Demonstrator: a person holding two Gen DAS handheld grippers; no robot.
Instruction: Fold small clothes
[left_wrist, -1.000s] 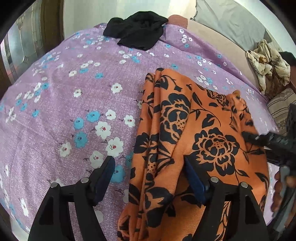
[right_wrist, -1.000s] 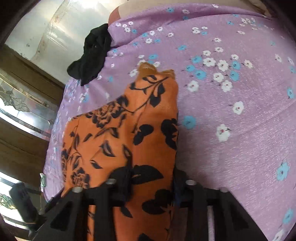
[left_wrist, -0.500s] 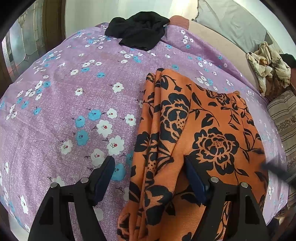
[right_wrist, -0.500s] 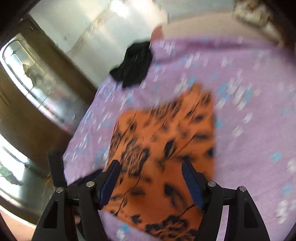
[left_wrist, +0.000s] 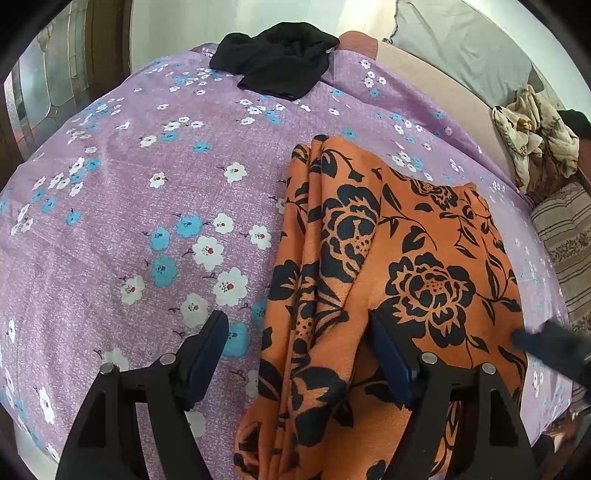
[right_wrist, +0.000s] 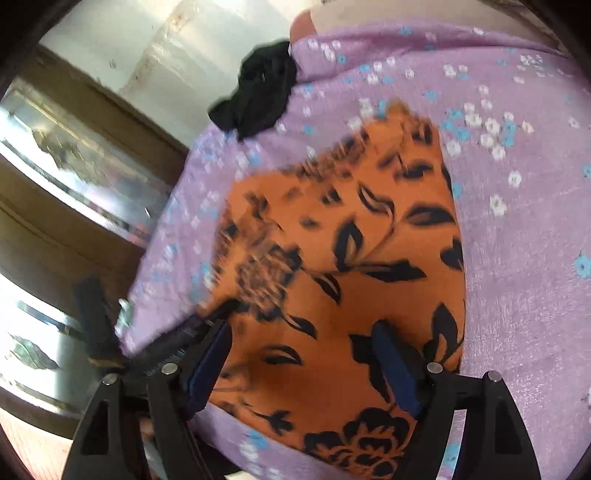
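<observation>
One folded orange garment (left_wrist: 388, 258), one black garment (left_wrist: 277, 62) (crumpled), two hand-held grippers: left (left_wrist: 299, 354) apart, right (right_wrist: 303, 358) opening.

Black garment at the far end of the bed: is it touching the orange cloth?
No, the black garment lies apart from the orange cloth, with purple sheet between.

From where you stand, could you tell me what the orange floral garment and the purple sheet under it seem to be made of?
Orange floral garment: looks like a soft, matte woven fabric, perhaps rayon or cotton; it drapes in limp, layered folds with no shine. Purple sheet: probably printed cotton or a blend, matte, with a fine speckled weave showing.
</observation>
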